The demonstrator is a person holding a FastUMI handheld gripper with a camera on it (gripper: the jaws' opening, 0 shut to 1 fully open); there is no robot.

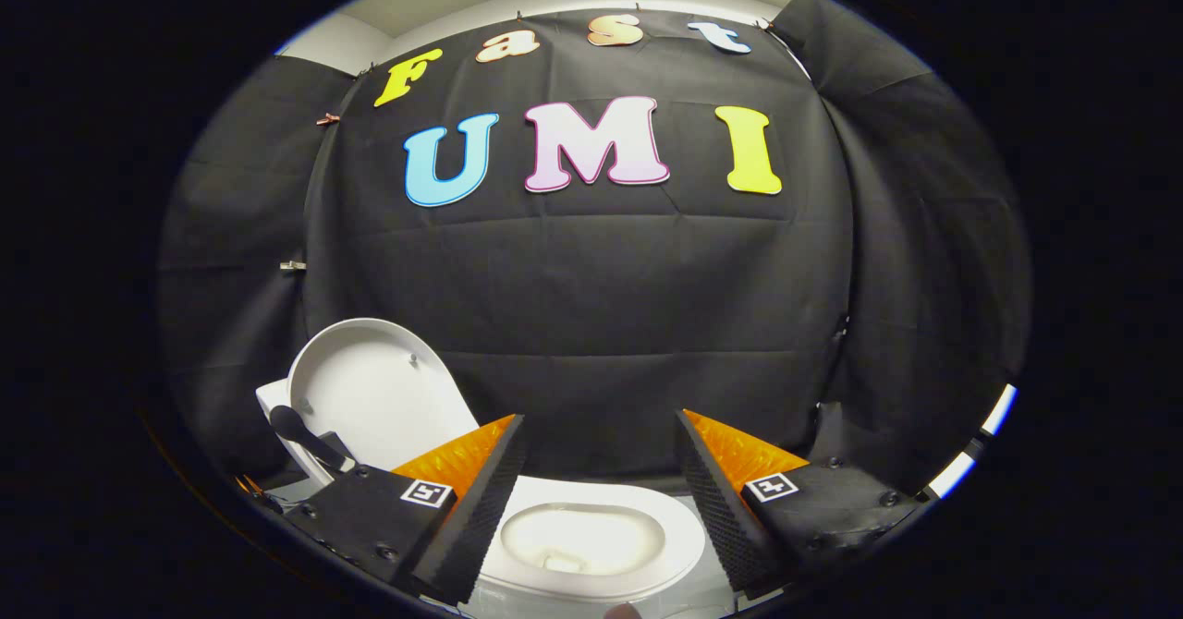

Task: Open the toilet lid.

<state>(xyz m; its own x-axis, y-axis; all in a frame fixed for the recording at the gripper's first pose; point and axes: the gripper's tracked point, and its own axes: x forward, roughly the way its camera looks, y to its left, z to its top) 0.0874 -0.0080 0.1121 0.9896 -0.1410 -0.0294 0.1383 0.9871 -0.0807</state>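
Note:
A white toilet sits low, below the fingers. Its lid stands raised and upright, beyond and to the left of my left finger, leaning back toward the cistern. The seat ring lies flat with the bowl showing between the fingers. My gripper is open, its two fingers wide apart with nothing held between them, and it hovers above the seat without touching the lid.
Black cloth walls close the booth behind and on both sides of the toilet. A dark curved handle-like part sits by the lid's lower left edge. A strip of pale floor shows at the far right.

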